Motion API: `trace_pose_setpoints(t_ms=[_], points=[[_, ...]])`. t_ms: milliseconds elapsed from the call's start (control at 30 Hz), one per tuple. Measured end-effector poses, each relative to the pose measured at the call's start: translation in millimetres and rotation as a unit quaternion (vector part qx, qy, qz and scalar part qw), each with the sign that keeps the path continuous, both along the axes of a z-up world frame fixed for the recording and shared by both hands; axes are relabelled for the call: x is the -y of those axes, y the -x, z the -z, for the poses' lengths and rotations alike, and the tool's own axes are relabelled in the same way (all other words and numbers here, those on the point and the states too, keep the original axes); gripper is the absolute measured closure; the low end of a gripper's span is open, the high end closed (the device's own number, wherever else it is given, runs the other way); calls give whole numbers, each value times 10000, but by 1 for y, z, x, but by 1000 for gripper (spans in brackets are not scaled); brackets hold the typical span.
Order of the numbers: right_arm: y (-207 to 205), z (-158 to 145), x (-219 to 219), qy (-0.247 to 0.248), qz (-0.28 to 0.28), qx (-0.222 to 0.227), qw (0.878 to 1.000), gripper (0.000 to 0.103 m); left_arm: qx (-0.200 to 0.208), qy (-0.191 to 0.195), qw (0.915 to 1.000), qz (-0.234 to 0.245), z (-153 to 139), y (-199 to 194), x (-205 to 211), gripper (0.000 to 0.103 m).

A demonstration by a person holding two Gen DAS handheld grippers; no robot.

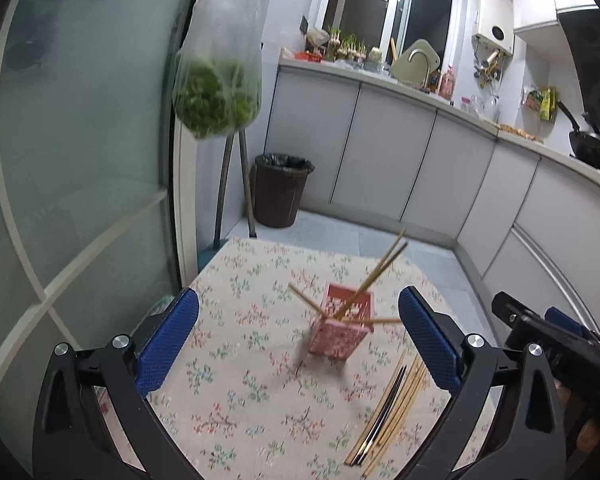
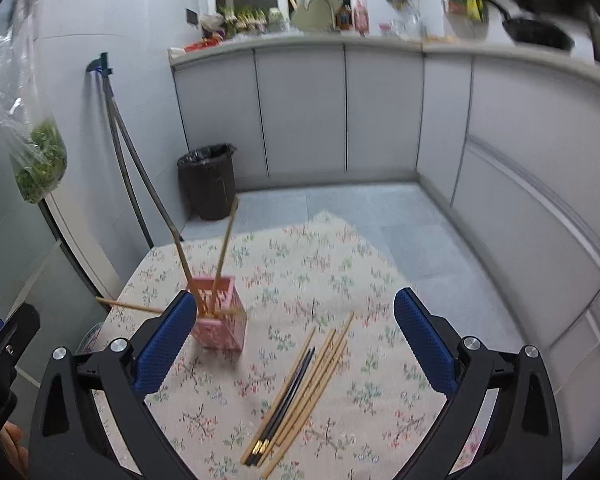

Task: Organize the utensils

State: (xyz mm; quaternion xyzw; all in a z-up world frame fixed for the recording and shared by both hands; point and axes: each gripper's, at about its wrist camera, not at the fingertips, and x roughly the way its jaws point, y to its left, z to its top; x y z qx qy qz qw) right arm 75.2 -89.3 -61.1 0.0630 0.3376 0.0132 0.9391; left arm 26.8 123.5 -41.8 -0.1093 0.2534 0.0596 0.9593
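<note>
A pink square utensil holder [image 1: 342,326] stands on the floral tablecloth [image 1: 240,380] with several wooden chopsticks [image 1: 374,276] leaning out of it. It also shows in the right wrist view [image 2: 222,314]. A loose bundle of wooden and black chopsticks [image 2: 300,388] lies on the cloth to the holder's right, also in the left wrist view [image 1: 388,404]. My left gripper [image 1: 300,340] is open and empty, above the table in front of the holder. My right gripper [image 2: 292,346] is open and empty, above the loose bundle.
A dark bin [image 1: 282,188] stands on the floor past the table. A bag of greens [image 1: 216,92] hangs by the glass door [image 1: 80,160] at left. Grey cabinets and a cluttered counter [image 1: 440,100] run along the back and right.
</note>
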Motion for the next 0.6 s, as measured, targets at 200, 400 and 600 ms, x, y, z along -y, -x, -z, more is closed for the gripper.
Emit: trace_pose_setpoints(t_ms=[200,400,600], points=[[-19,57,61,-930,591,-1155,9872,7,-264,-79,9995,150,14,5,6,7],[-40,124,102,-1756,1101,-2286,9512,7,-476,74,9984,308,21,6,15,7],[-84,179,128,-2235,1648,-2903,9158,15,-682,48,9950,725,32,13,38,7]])
